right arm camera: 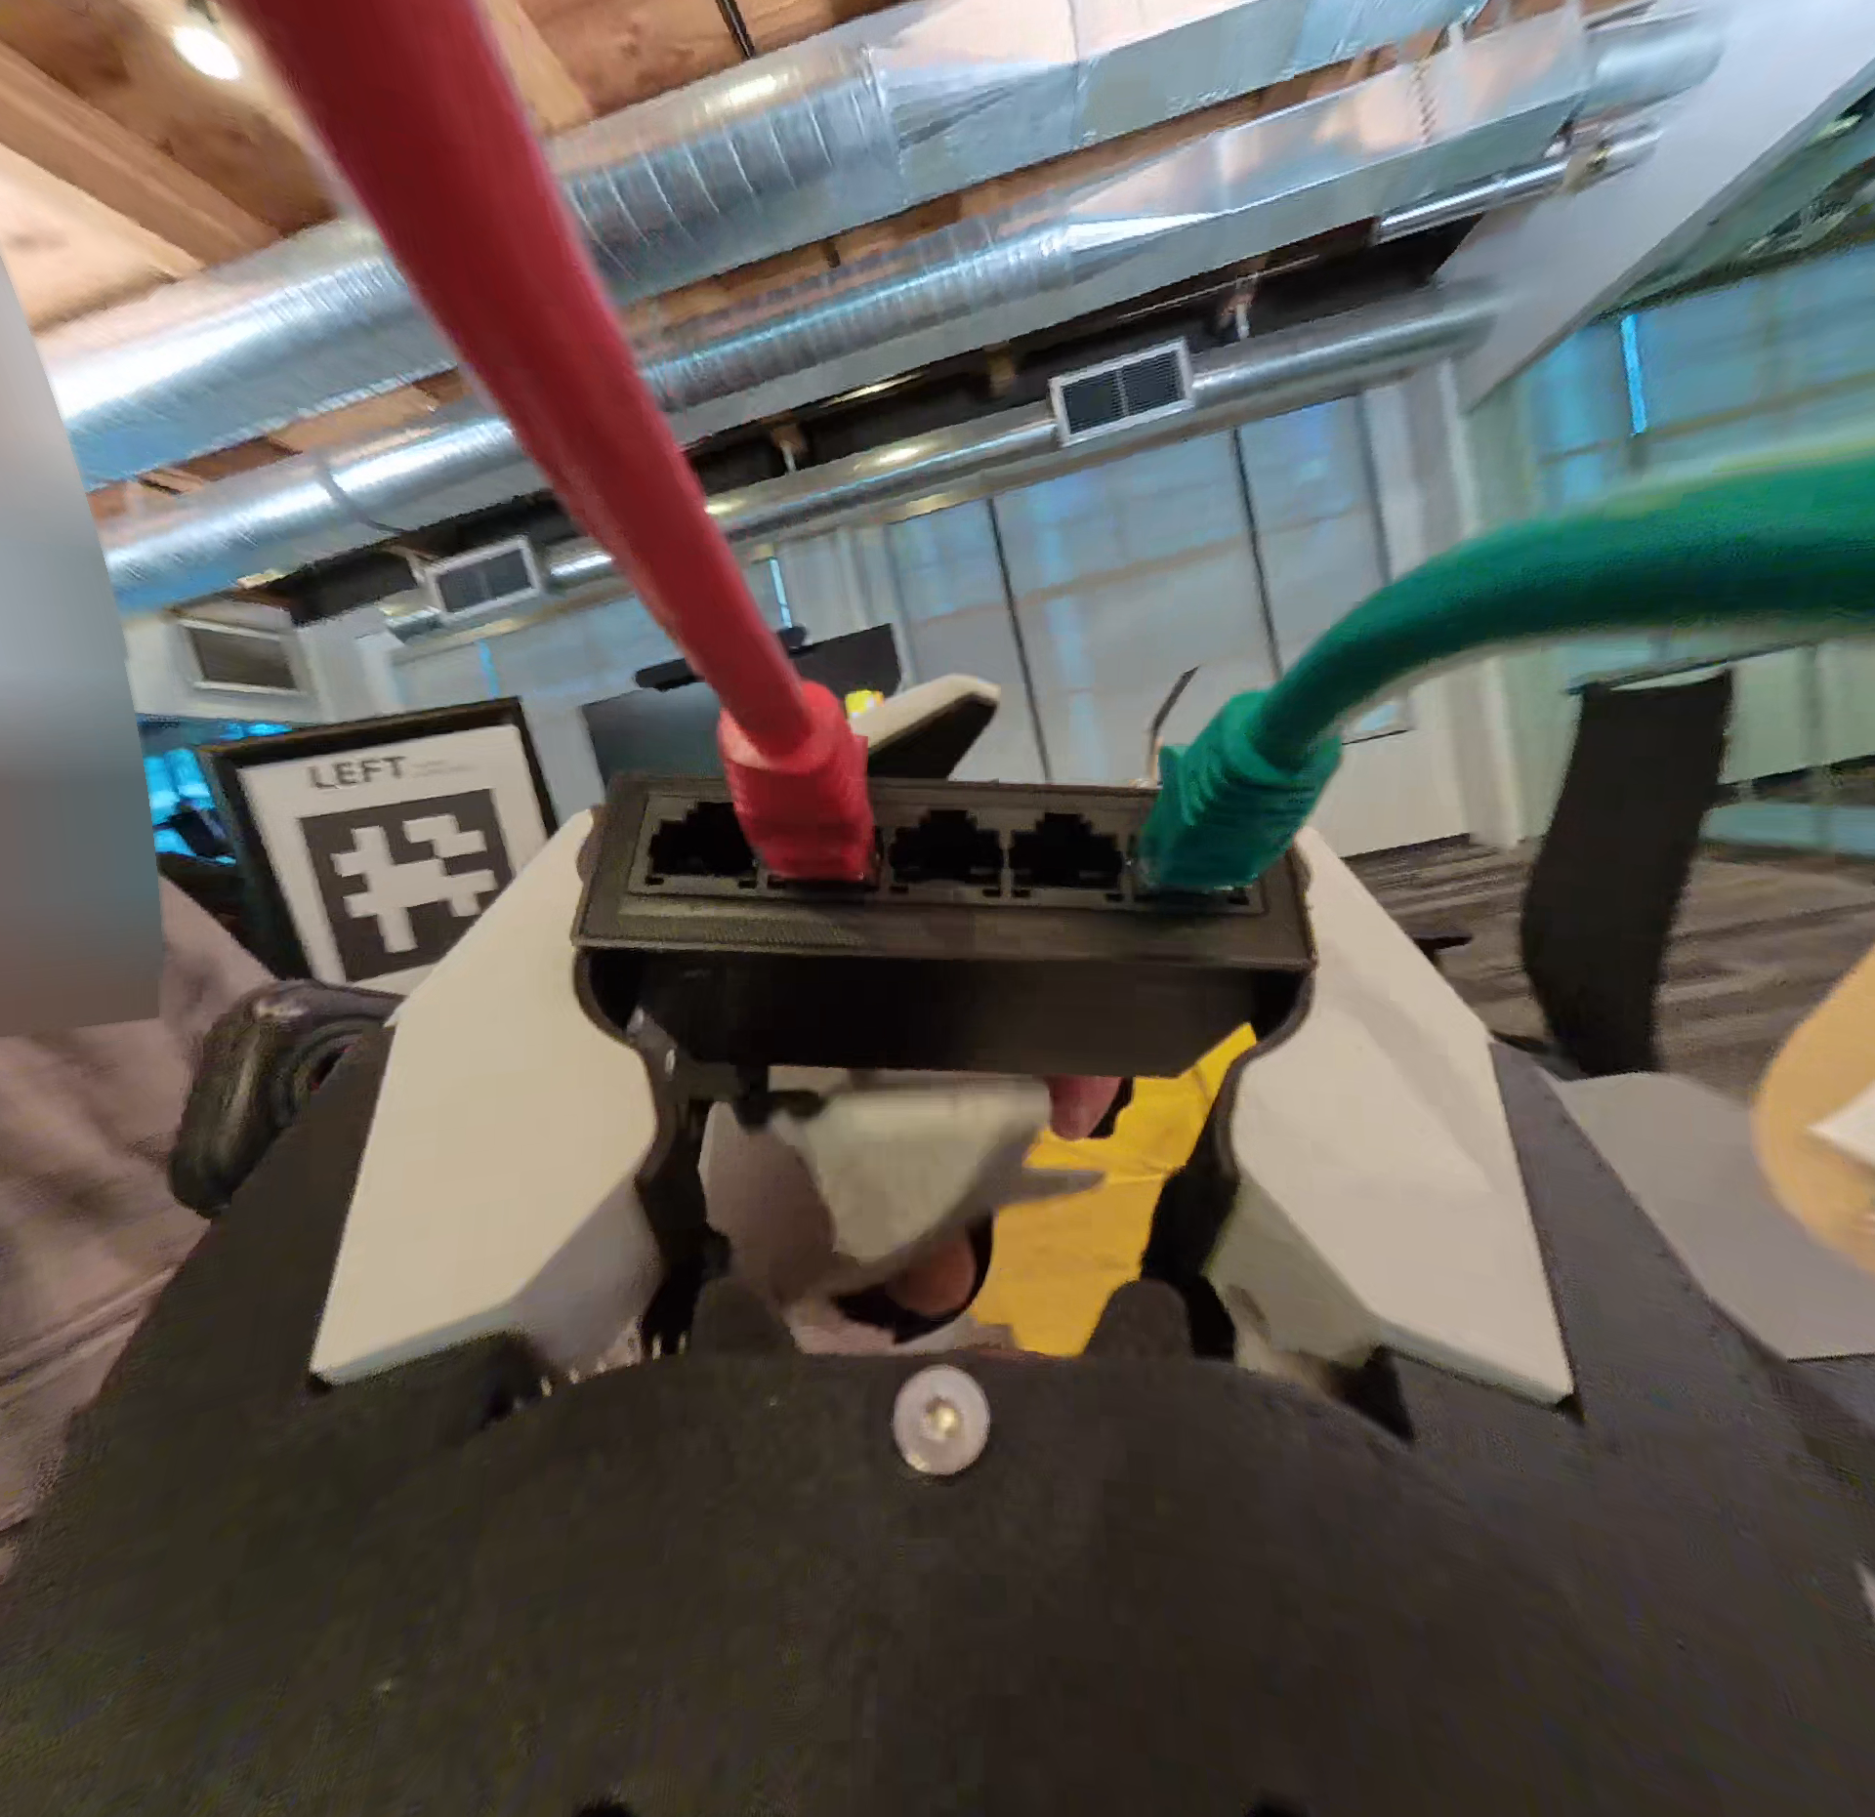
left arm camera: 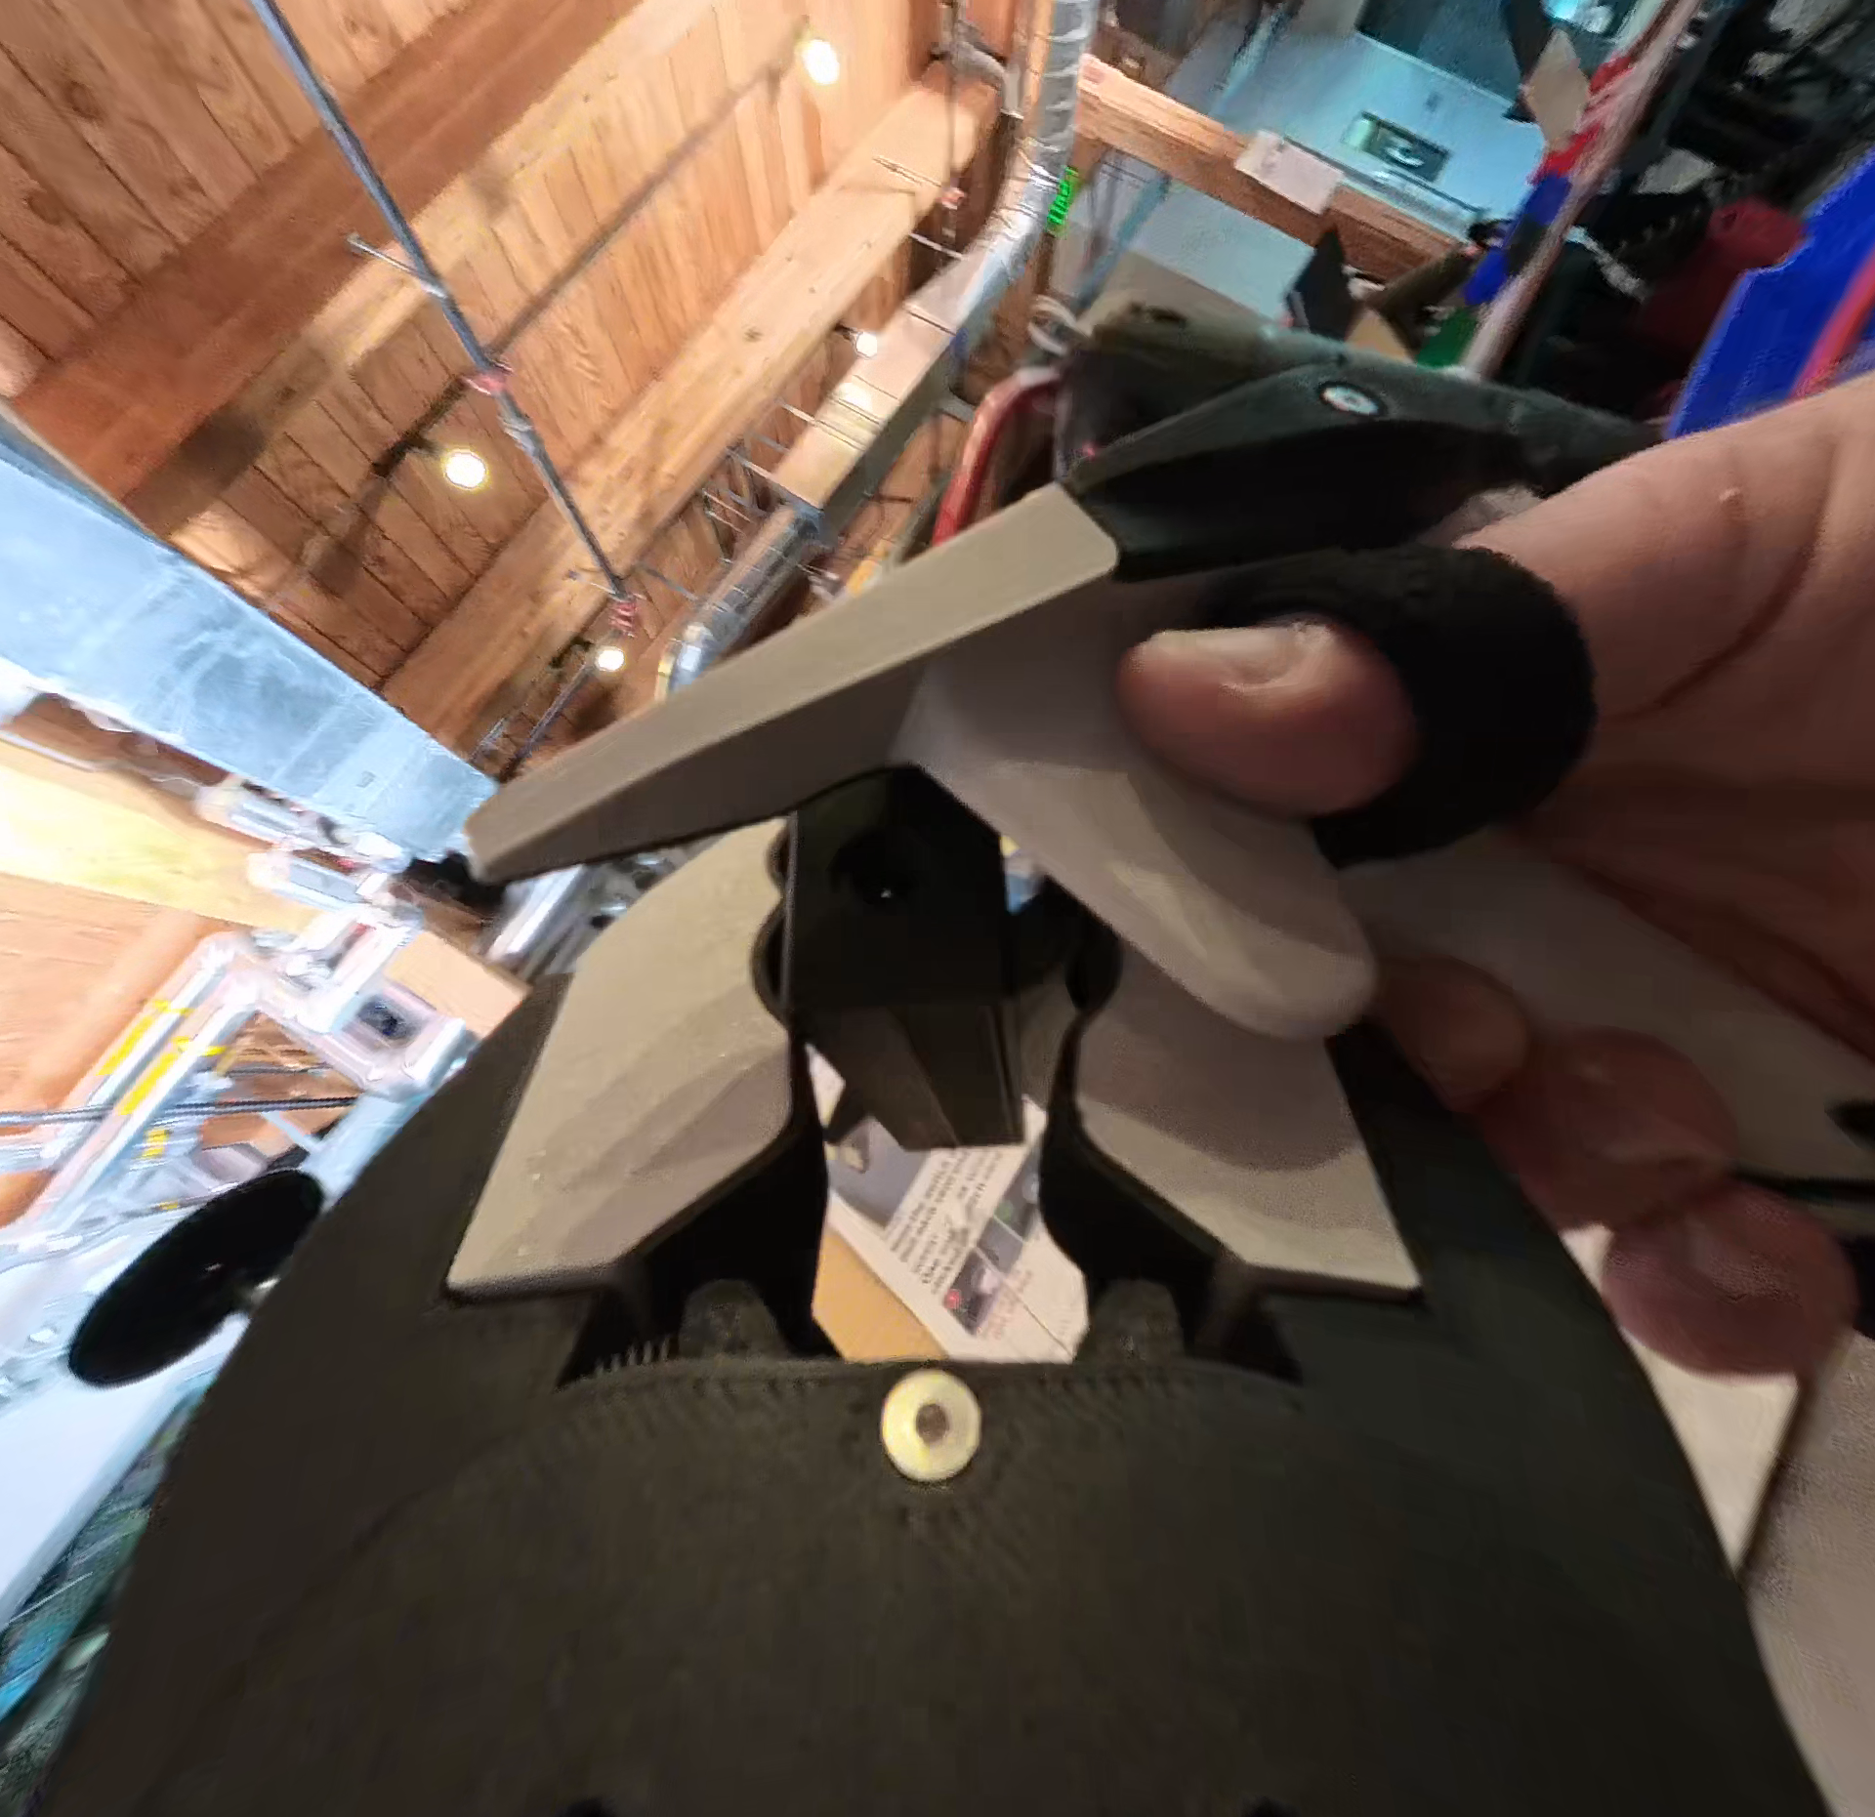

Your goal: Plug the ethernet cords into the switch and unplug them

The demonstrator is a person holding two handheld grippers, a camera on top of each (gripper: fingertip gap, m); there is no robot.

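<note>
My right gripper (right arm camera: 949,855) is shut on the ends of a black switch (right arm camera: 944,997), held up with its five ports facing the camera. A red cord (right arm camera: 609,429) is plugged into the second port from the left. A green cord (right arm camera: 1522,581) is plugged into the far right port. The other three ports are empty. In the left wrist view my left gripper (left arm camera: 913,957) has its jaws apart on either side of the switch's (left arm camera: 893,967) dark body, with small gaps showing. A grey finger (left arm camera: 791,693) of the right gripper crosses above it.
A person's hand (left arm camera: 1623,754) holds the right gripper's handle. A printed sheet (left arm camera: 964,1251) lies on a brown table below. The left gripper's marker board (right arm camera: 406,855) stands behind the switch at left. A black chair (right arm camera: 1623,855) stands at right. Ducts run overhead.
</note>
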